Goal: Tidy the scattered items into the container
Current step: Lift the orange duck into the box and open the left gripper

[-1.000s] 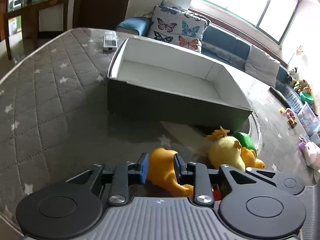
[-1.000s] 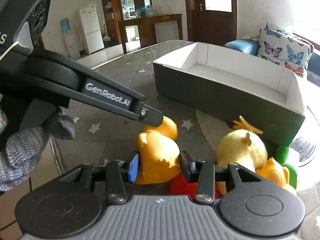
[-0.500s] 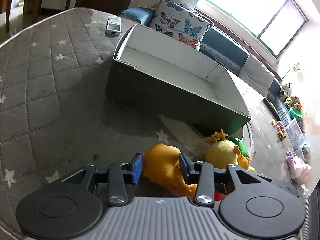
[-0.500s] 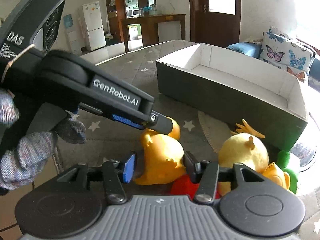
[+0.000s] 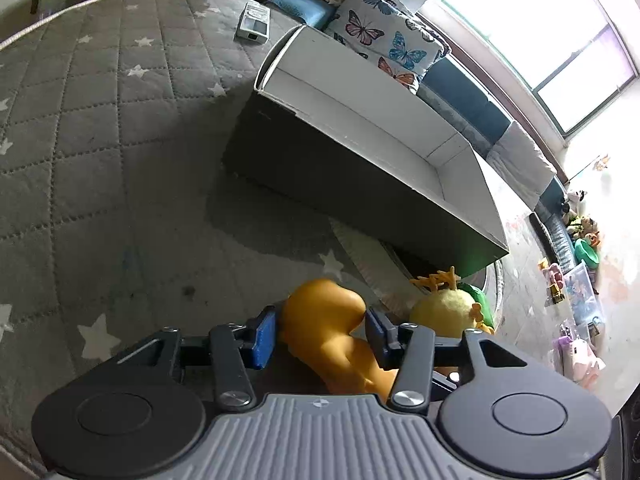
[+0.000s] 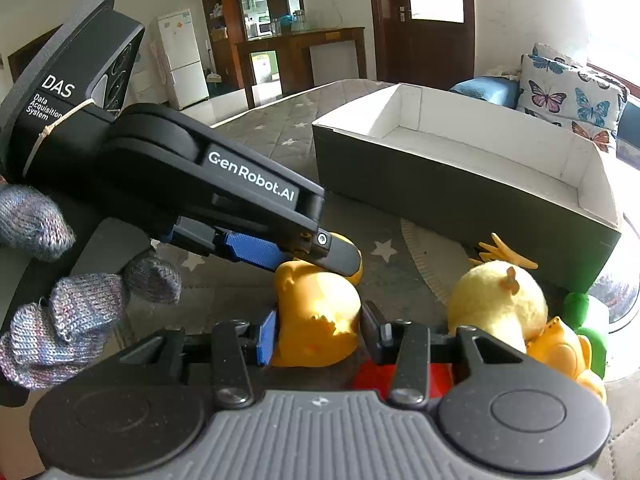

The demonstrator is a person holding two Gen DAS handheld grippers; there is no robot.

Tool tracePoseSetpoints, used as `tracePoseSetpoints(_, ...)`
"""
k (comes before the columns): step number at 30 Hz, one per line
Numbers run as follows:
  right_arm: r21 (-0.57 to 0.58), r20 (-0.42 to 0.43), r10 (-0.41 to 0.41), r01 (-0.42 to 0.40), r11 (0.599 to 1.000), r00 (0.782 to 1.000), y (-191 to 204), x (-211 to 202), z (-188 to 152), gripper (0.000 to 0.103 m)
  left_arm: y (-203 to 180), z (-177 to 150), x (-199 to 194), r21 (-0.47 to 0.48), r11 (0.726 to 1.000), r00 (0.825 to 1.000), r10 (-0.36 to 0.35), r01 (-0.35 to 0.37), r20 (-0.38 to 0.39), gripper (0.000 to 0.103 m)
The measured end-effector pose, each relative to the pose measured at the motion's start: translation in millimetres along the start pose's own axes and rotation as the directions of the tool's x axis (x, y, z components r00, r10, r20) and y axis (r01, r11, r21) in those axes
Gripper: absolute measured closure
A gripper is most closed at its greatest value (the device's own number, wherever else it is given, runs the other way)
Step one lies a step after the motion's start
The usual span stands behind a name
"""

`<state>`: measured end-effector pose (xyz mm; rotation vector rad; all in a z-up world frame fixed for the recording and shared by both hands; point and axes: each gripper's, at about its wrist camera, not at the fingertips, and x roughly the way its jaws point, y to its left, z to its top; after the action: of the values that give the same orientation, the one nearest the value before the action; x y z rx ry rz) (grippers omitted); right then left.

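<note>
Black left gripper point(image 6: 304, 248) marked "GenRobot.AI" and "DAS", blue-padded fingers point(image 6: 250, 249), grey knitted glove point(image 6: 68, 312).

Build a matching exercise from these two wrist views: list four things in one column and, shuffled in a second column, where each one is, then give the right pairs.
Things:
1. orange rubber duck toy
2. fluffy yellow plush chick
3. grey cardboard box with white inside
4. white remote control

Places:
A. on the quilted grey mat beyond the box's far end
B. between the fingers of both grippers
C. open, nothing seen inside
D. on the mat just in front of the box's near corner

Pairs: 1-B, 2-D, 3-C, 4-A
</note>
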<state>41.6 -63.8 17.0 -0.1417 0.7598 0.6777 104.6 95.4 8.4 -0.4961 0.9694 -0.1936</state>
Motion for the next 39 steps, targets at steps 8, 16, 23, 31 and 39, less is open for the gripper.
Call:
tracePoseSetpoints(8,-0.015,0.119,-0.055,0.057,0.998,0.991,-10,-35,15,0.060,-42,20,-21,0.091,0.995,0.996,-0.042,0.035,0.080,0.054)
tracePoseSetpoints(16,0.040,0.236,-0.191,0.186,0.982,0.953,-60,-54,57,0.060,-109,77,6,0.222,0.971,0.985,-0.117,0.086,0.128,0.054)
tracePoseSetpoints(23,0.109,0.184,-0.267,0.250,0.962,0.946,-123,-25,78,0.060,-132,118,76,0.239,0.964,0.990,-0.131,0.116,0.048,0.054)
tracePoseSetpoints(31,0.144,0.073,-0.276,0.264,0.954,0.958,-163,18,76,0.060,-126,135,139,0.197,0.970,0.989,-0.133,0.144,-0.070,0.054)
tracePoseSetpoints(39,0.138,0.061,-0.271,0.260,0.956,0.961,-168,25,72,0.058,-120,135,155,0.208,0.968,0.988,-0.119,0.138,-0.100,0.054)
